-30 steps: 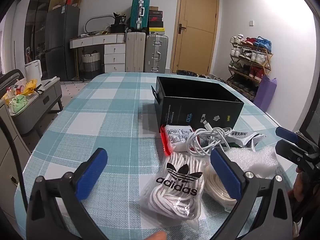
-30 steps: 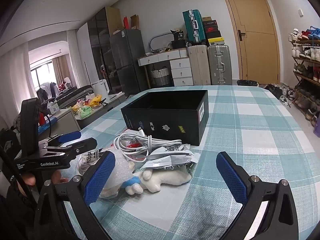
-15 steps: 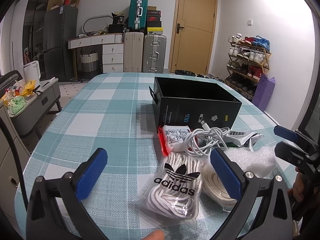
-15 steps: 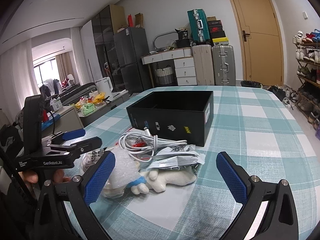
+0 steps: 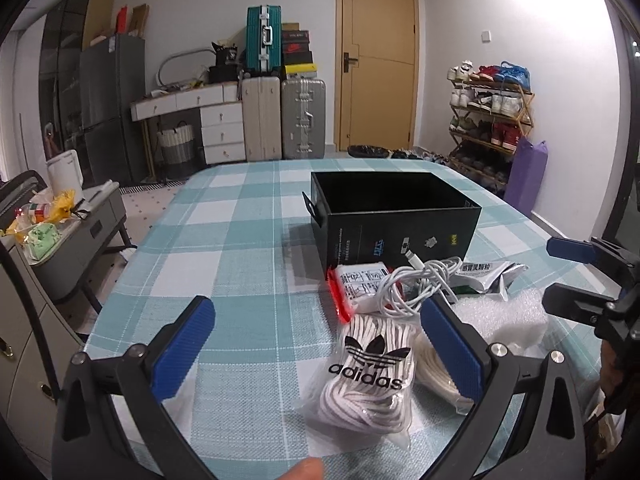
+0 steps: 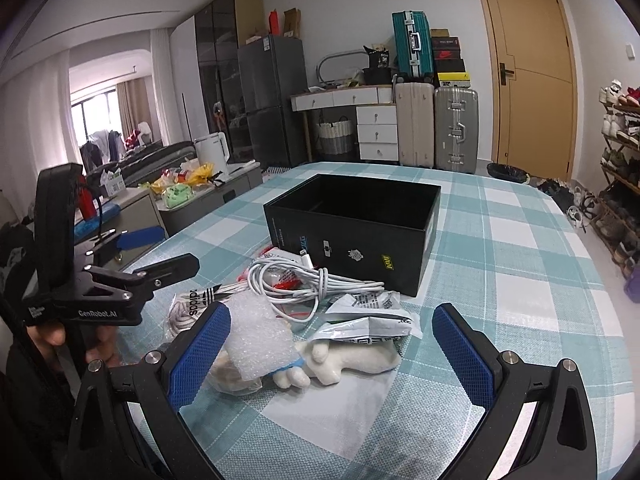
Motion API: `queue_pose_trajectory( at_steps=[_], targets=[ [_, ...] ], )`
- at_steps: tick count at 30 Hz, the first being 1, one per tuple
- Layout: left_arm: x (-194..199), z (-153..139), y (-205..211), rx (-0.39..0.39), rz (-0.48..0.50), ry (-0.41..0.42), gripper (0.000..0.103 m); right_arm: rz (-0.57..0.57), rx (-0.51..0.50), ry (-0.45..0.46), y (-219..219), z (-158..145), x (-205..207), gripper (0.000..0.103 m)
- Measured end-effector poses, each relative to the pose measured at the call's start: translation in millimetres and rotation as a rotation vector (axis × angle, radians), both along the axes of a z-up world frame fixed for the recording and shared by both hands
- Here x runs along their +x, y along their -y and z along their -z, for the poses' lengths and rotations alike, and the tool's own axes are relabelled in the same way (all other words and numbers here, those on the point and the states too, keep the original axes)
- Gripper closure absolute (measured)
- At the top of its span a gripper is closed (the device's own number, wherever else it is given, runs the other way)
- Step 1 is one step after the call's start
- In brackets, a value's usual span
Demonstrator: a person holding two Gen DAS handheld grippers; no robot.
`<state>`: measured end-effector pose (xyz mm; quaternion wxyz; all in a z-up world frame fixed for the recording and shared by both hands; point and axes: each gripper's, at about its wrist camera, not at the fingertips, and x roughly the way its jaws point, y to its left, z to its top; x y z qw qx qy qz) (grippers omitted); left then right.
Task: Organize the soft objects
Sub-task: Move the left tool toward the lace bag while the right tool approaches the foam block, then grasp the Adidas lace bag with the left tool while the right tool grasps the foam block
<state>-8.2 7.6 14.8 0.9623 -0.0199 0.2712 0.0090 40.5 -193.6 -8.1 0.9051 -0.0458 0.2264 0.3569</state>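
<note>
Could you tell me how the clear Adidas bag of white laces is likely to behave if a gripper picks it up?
The Adidas bag will probably sag and flop, since it holds loosely bundled white cord with no stiff backing. Its glossy clear film looks slippery, so a pinch on film alone may slide. It is likely light, and its edge rests against the neighbouring cord bundle, which may shift too.

The bench (image 6: 520, 240), under a teal-and-white checked cloth, carries an open black box (image 6: 352, 232). Just before it lie a coiled white cable (image 6: 304, 280), a silver packet (image 6: 368, 316), a white plush toy (image 6: 344, 364), bubble wrap (image 6: 260, 332) and bagged laces (image 5: 368, 376).
</note>
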Motion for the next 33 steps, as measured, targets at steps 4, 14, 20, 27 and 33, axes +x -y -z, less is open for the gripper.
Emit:
queue_pose_trajectory(
  at_steps=[4, 14, 20, 27, 33],
  targets=[
    [4.0, 6.1, -4.2, -0.017, 0.019, -0.05, 0.0, -0.014, -0.031, -0.025, -9.0, 2.8, 3.2, 0.0],
    [10.6, 19.8, 3.2, -0.019, 0.085, -0.132, 0.0, -0.091, -0.079, -0.04, -29.9, 12.5, 2.8, 0.01],
    [13.5, 24.3, 7.2, -0.002, 0.103, -0.169, 0.001, -0.129, -0.093, -0.047, -36.9, 14.7, 1.8, 0.015],
    [16.4, 29.5, 14.5, 0.024, 0.132, -0.214, 0.01, -0.157, -0.098, -0.058, -43.8, 18.1, 3.7, 0.02],
    [17.0, 32.4, 19.6, 0.009, 0.187, -0.241, 0.038, -0.186, -0.109, -0.06, -48.6, 20.0, 3.4, 0.031]
  ],
)
